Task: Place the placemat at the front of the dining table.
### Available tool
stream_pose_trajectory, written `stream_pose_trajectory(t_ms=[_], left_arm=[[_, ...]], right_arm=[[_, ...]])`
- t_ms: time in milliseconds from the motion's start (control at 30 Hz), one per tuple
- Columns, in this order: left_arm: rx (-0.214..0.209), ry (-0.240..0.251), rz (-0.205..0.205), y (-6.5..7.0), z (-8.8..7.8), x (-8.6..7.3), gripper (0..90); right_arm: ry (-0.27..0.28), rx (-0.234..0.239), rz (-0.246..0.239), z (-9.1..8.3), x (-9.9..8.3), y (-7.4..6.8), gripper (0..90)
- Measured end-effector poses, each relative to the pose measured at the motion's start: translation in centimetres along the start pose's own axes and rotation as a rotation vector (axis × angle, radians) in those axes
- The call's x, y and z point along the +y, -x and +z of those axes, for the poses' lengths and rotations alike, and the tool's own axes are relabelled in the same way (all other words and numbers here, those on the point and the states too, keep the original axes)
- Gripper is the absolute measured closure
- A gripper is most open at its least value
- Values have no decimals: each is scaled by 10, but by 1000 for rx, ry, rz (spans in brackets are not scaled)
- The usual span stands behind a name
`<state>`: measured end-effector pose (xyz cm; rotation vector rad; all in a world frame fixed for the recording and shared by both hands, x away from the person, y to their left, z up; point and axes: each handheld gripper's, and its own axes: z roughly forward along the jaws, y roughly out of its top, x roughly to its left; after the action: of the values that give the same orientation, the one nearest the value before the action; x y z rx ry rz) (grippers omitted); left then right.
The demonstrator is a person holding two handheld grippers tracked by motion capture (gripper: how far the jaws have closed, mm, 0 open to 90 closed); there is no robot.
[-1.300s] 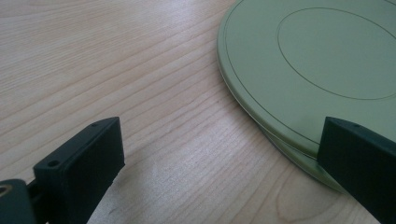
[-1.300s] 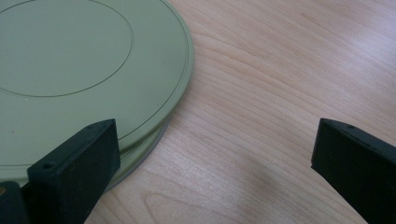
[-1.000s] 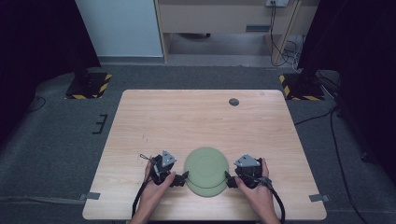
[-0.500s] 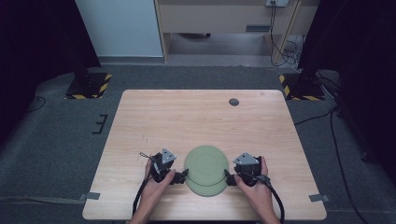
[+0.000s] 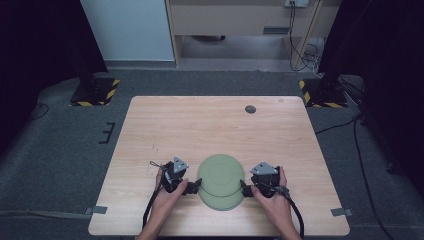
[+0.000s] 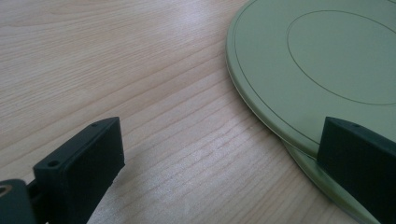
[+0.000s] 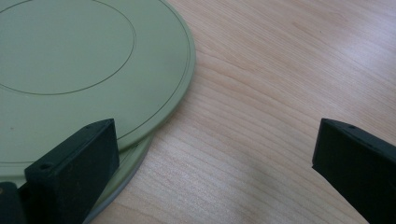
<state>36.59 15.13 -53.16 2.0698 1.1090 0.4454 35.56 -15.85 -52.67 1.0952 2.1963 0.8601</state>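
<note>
Nothing has shifted: both hand-held grippers, left (image 5: 193, 187) and right (image 5: 245, 189), gape beside the green plates (image 5: 220, 180).

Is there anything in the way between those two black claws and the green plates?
Nothing visible. The left gripper and right gripper, both open, already sit at opposite edges of the stacked green plates, with bare wooden table around them.

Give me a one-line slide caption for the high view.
Left gripper and right gripper, fingers open, flank two stacked green plates on the wooden table.
</note>
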Motion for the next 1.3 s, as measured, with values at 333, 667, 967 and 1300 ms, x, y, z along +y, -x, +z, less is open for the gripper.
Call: stream_pose_trajectory(t_ms=[333, 667, 967, 1300], left_arm=[[-10, 7, -22, -4, 3, 0, 0], [-3, -7, -12, -3, 3, 3, 0], [4, -11, -6, -4, 4, 5, 0], [17, -15, -7, -6, 7, 9, 0]], right_arm=[[3, 2, 10, 2, 1, 2, 6], [-7, 0, -8, 2, 3, 2, 6], [-20, -3, -24, 4, 7, 3, 6], [-22, -14, -19, 8, 10, 5, 6]])
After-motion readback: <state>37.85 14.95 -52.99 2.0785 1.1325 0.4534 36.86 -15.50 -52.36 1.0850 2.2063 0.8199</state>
